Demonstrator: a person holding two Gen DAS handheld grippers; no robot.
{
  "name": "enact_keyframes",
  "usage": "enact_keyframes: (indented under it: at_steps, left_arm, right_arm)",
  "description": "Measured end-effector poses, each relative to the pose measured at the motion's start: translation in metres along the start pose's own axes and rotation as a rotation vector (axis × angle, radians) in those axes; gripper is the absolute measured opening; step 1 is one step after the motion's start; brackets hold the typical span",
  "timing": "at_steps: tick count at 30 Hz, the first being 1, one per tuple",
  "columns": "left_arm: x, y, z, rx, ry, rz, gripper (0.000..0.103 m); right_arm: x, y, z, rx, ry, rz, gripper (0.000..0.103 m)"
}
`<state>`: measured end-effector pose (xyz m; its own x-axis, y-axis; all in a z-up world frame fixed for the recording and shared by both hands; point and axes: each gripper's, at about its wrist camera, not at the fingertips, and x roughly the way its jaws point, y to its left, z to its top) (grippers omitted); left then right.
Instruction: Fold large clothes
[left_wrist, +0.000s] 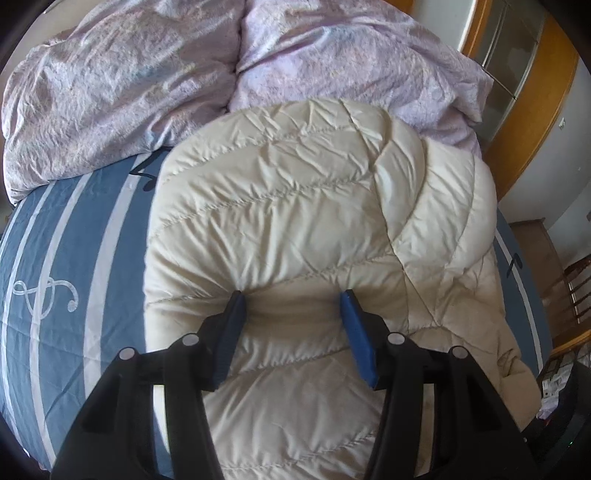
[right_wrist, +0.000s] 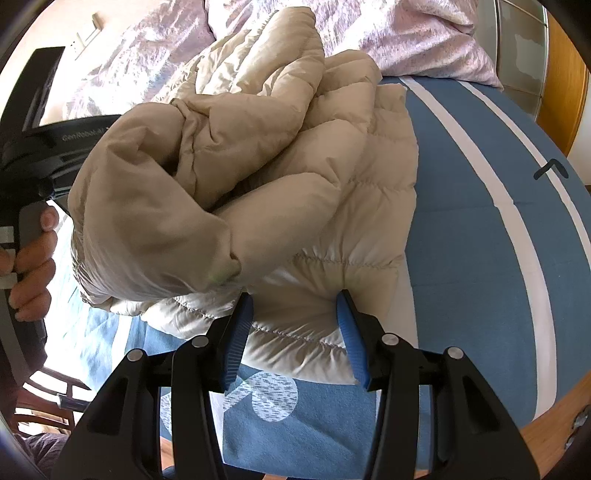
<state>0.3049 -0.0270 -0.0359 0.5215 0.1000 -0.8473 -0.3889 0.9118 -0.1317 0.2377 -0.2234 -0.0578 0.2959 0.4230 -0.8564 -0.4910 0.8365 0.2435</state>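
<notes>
Left tool (left_wrist: 293, 295): jaws spread wide, blue pads (left_wrist: 354, 332) pressed into the cream jacket (left_wrist: 295, 206), a puffed ridge between them, not pinched. Right tool (right_wrist: 295, 297): jaws equally spread, tips touching the jacket's (right_wrist: 295, 221) near hem. Jacket: bunched on the bed (right_wrist: 480, 221), directly ahead of both tools. Duvet (left_wrist: 147, 74): lilac, beyond the jacket. Left hand (right_wrist: 29, 266): gripping its handle, left of the right tool.
</notes>
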Motion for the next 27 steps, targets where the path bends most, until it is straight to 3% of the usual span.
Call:
enact_keyframes:
  at_steps: [17, 27]
  left_arm:
    - [0.022, -0.021, -0.019, 0.008, 0.062, -0.056, 0.052]
    - [0.025, -0.02, -0.02, 0.012, 0.062, -0.063, 0.052]
  right_arm:
    - [-0.005, -0.009, -0.001, 0.009, -0.005, -0.033, 0.049]
    - [-0.027, -0.046, 0.014, 0.08, -0.062, -0.129, 0.049]
